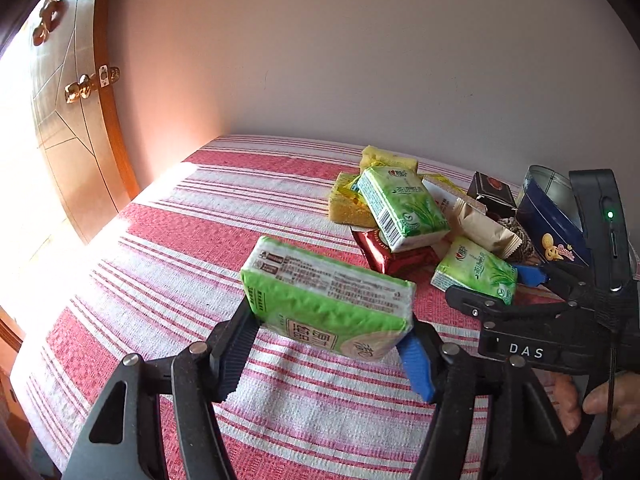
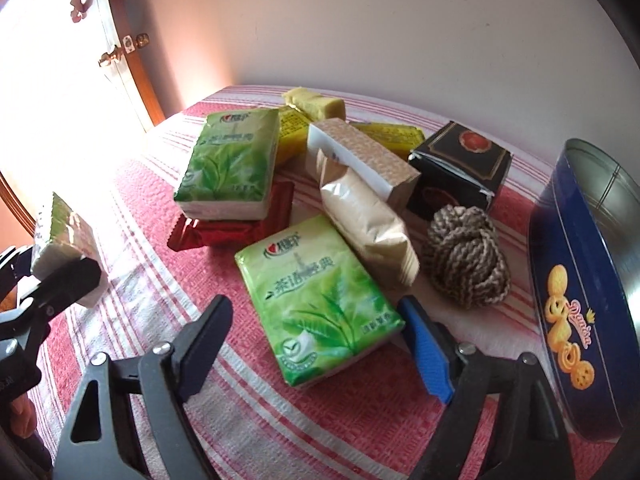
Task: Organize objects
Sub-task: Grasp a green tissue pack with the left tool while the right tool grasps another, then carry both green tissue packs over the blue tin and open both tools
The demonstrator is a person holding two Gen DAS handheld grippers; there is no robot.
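Observation:
My left gripper [image 1: 330, 330] is shut on a green tissue pack [image 1: 328, 292] and holds it above the striped cloth; the pack also shows at the left of the right wrist view [image 2: 64, 240]. My right gripper [image 2: 316, 332] is open, its jaws on either side of a second green tissue pack [image 2: 320, 300] that lies on the cloth. A third green pack [image 2: 228, 164] rests on a red packet [image 2: 236, 228]. The right gripper shows in the left wrist view [image 1: 516, 280] by that second pack [image 1: 476, 270].
A blue cookie tin [image 2: 580, 300] stands open at the right. A yarn ball [image 2: 466, 256], beige pouch [image 2: 368, 220], brown box [image 2: 360, 156], black box [image 2: 460, 164] and yellow sponges [image 2: 316, 104] crowd the pile. A wooden door [image 1: 76, 120] is at the left.

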